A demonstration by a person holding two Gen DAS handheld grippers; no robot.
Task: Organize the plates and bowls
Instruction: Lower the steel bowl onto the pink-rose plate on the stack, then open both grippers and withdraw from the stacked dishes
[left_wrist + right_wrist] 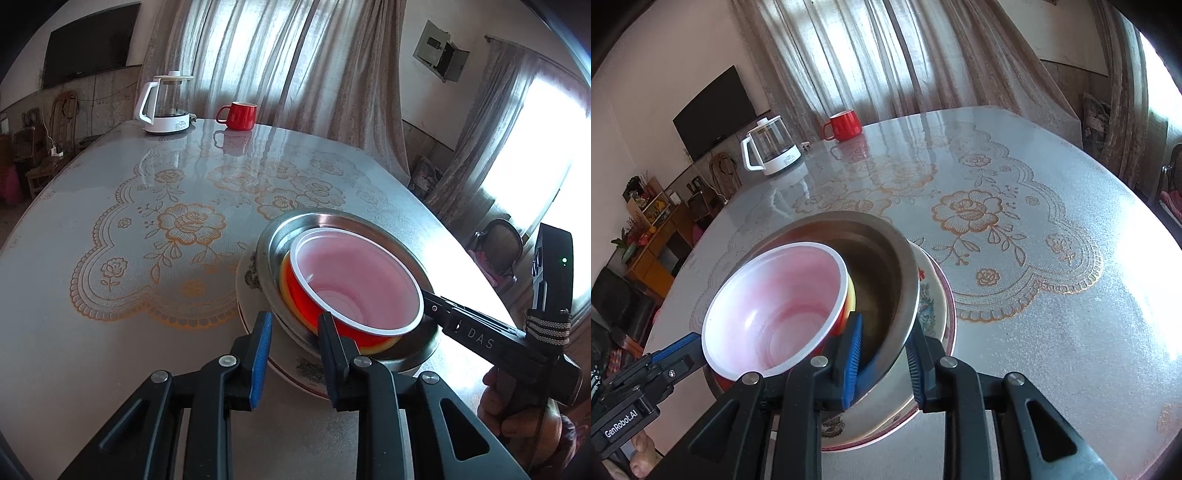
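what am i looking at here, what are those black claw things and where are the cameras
No robot: a person holds a gripper in each hand, and a camera on each looks along its two fingers. One picture is from the left gripper, the other from the right gripper. On the table a floral plate carries a steel bowl with a red bowl nested inside. A kettle and red mug stand farther back. Both grippers straddle the steel bowl's rim; whether they pinch it is unclear.

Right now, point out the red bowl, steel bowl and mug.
red bowl (pixel 354 280), left wrist view, on its pink inside wall.
steel bowl (pixel 882 258), right wrist view, on its bare inner wall.
mug (pixel 242 116), left wrist view, on its red side.
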